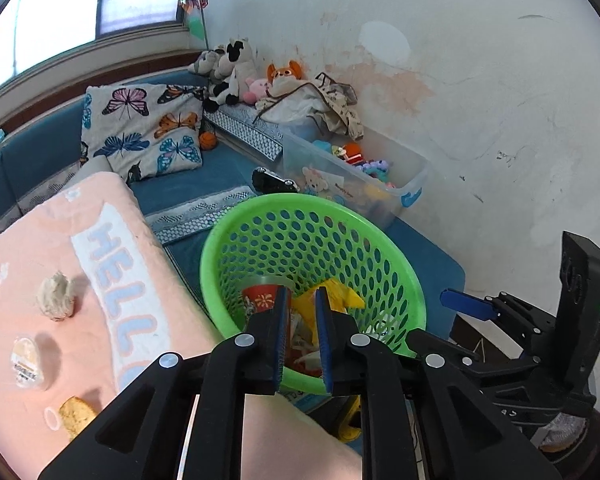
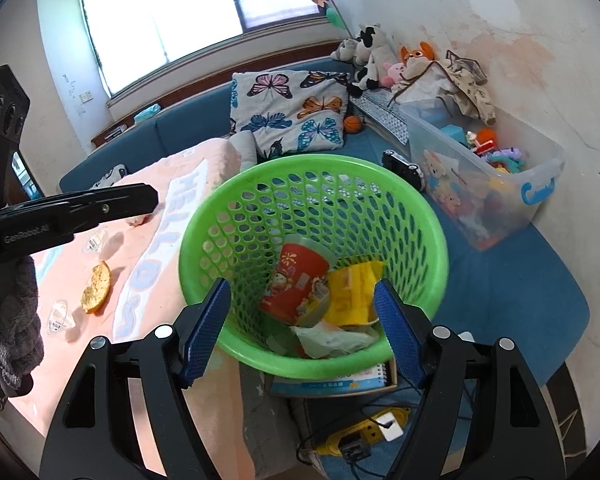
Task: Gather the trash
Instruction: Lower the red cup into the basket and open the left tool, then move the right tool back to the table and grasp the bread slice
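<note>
A green perforated basket (image 1: 384, 240) (image 2: 204, 216) stands beside the pink blanket (image 1: 28, 248) (image 2: 84, 364). It holds a red paper cup (image 2: 300, 276) (image 1: 258, 294), a yellow wrapper (image 2: 352, 296) (image 1: 342, 294) and crumpled paper (image 2: 332, 342). My left gripper (image 1: 302, 316) hovers over the basket's near rim, jaws narrowly apart and empty. My right gripper (image 2: 302, 332) is wide open and empty over the same rim. On the blanket lie a crumpled tissue (image 1: 56, 294), a clear wrapper (image 1: 26, 364) (image 2: 60, 316) and an orange peel (image 1: 76, 416) (image 2: 96, 288).
A clear bin of toys (image 1: 412, 184) (image 2: 540, 184) stands by the wall on the blue couch (image 1: 204, 184) (image 2: 512, 288). A butterfly pillow (image 1: 144, 132) (image 2: 292, 112) and plush toys (image 1: 236, 68) (image 2: 372, 56) lie behind. A yellow power strip (image 2: 364, 432) and a booklet (image 2: 332, 382) lie below the basket.
</note>
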Demonstrator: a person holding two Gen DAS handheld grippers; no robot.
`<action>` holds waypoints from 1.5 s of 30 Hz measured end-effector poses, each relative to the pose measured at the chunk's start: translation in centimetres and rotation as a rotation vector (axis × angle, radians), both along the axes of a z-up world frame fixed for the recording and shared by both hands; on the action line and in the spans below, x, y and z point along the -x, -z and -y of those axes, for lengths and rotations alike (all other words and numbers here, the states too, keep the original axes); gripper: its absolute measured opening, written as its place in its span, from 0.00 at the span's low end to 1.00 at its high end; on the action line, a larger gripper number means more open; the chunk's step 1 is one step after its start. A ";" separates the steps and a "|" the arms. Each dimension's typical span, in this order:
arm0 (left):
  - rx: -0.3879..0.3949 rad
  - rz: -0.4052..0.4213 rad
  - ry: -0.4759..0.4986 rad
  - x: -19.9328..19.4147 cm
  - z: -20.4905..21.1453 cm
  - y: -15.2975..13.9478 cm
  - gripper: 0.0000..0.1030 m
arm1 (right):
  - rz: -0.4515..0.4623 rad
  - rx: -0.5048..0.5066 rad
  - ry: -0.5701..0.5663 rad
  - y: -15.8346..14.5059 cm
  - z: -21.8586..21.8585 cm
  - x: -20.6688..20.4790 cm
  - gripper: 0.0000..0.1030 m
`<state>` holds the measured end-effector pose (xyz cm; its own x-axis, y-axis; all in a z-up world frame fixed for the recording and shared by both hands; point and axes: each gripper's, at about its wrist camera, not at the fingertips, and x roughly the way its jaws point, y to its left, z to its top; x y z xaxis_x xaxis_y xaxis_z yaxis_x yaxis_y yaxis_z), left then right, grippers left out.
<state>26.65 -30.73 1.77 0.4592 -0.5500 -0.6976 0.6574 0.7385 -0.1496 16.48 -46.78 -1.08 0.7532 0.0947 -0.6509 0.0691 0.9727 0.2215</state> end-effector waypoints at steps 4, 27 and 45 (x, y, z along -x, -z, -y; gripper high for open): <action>0.009 0.010 -0.018 0.4 -1.7 -0.5 0.15 | 0.006 0.002 -0.017 -0.2 -0.8 0.1 0.73; 0.046 0.040 -0.259 2.4 -15.3 -1.1 0.29 | 0.022 -0.036 -0.125 -0.7 -7.8 -0.6 0.74; 0.084 0.018 -0.448 3.8 -25.7 0.2 0.45 | 0.027 -0.027 -0.230 -1.7 -14.1 -1.9 0.75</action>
